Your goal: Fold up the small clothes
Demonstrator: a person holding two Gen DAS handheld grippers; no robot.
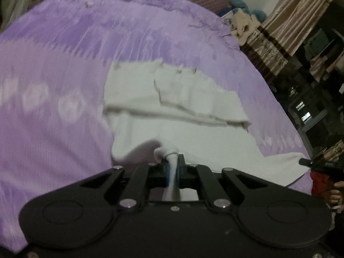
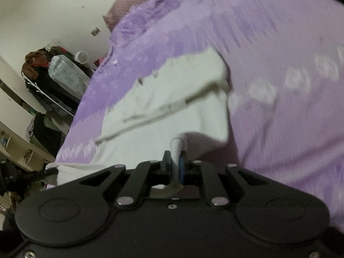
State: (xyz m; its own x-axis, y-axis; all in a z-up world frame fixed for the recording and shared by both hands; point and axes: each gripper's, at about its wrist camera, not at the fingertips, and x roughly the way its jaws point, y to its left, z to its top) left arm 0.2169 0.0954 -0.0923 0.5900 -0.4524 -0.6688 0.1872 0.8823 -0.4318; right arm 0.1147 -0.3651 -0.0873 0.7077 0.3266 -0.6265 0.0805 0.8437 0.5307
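**Left wrist view.** Item: small white soft-knit garment [image 1: 176,116], lying on a lilac bedspread with pale flower print [image 1: 53,64], centre of frame, its far part doubled over in a ridge across the middle. Left gripper [image 1: 172,167], black, two-fingered, lower centre: jaws nearly together, pinching a twisted tuck of the garment's near edge, which runs up between the blue-lined pads. At the right edge, lower part, the tip of the other black gripper and a hand in a red sleeve [image 1: 335,191] show. Upper right: striped beige curtains [image 1: 296,19] and dark shelving.

**Right wrist view.** Same white garment [image 2: 163,99], centre-left of frame, on the same bedspread [image 2: 290,43]. Right gripper [image 2: 177,167], lower centre: jaws narrow, clamped on a white fold of the near edge. Left edge: white shelves with dark clothes and a clear plastic bottle [image 2: 64,73], unseen from the other view; the curtains do not appear here.

**Step in hand (judged).** Both near corners are gripped; the near edge is being raised for a fold over the far part.

**Next move calls for (judged).** Carrying both corners forward together, level with each other, and letting go only once the edges meet, lest the fold skew.
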